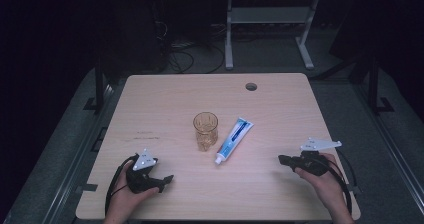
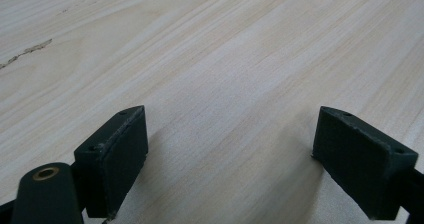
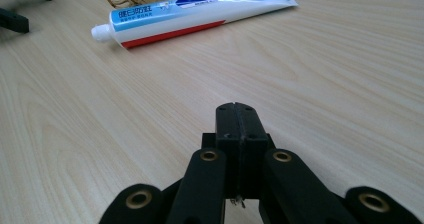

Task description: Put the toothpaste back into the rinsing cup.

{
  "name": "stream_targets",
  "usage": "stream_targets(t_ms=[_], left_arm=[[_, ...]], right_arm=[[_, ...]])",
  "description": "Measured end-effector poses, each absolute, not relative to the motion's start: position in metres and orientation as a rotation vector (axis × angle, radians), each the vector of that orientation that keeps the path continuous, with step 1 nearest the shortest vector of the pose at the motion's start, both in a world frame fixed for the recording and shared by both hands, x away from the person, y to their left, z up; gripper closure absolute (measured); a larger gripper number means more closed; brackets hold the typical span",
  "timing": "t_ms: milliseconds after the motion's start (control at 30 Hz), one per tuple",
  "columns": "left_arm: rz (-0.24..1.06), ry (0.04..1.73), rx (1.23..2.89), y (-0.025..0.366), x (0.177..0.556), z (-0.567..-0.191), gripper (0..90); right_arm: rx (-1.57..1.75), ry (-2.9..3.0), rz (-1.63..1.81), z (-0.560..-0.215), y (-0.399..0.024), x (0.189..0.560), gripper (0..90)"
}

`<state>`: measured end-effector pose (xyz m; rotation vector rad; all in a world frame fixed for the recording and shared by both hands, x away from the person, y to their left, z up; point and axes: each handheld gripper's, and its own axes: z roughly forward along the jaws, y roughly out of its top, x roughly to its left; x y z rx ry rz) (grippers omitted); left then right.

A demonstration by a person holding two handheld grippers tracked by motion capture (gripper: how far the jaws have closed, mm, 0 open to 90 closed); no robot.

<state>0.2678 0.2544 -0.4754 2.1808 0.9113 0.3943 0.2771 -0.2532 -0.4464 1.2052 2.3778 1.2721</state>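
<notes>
On the light wooden table [image 1: 165, 104], the amber patterned glass tumbler [image 1: 205, 130] stands just left of the blue-and-white toothpaste tube [image 1: 233, 140], while the left gripper [image 1: 164, 180], near-left of the tumbler, gapes wide and empty and the right gripper [image 1: 283, 159], near-right, is closed on nothing.

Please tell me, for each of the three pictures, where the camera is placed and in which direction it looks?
High view: above the person's side, looking forward and down at the light wooden table, amber textured glass and blue-white toothpaste tube; forearms, left gripper, right gripper.
Left gripper view: on the left gripper, low over bare table; jaws apart.
Right gripper view: on the right gripper, facing the tube; jaws together.
Shared: high and right gripper views both show tube and glass.
</notes>
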Motion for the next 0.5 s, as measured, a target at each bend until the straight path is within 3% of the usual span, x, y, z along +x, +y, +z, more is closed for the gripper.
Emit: stream_targets(t_ms=[500], left_arm=[[0.396,0.909,2.183,0.254,0.268,-0.475,13.7]], right_arm=[[1.148,2.408,1.309,-0.440,-0.236,0.287,89.9]])
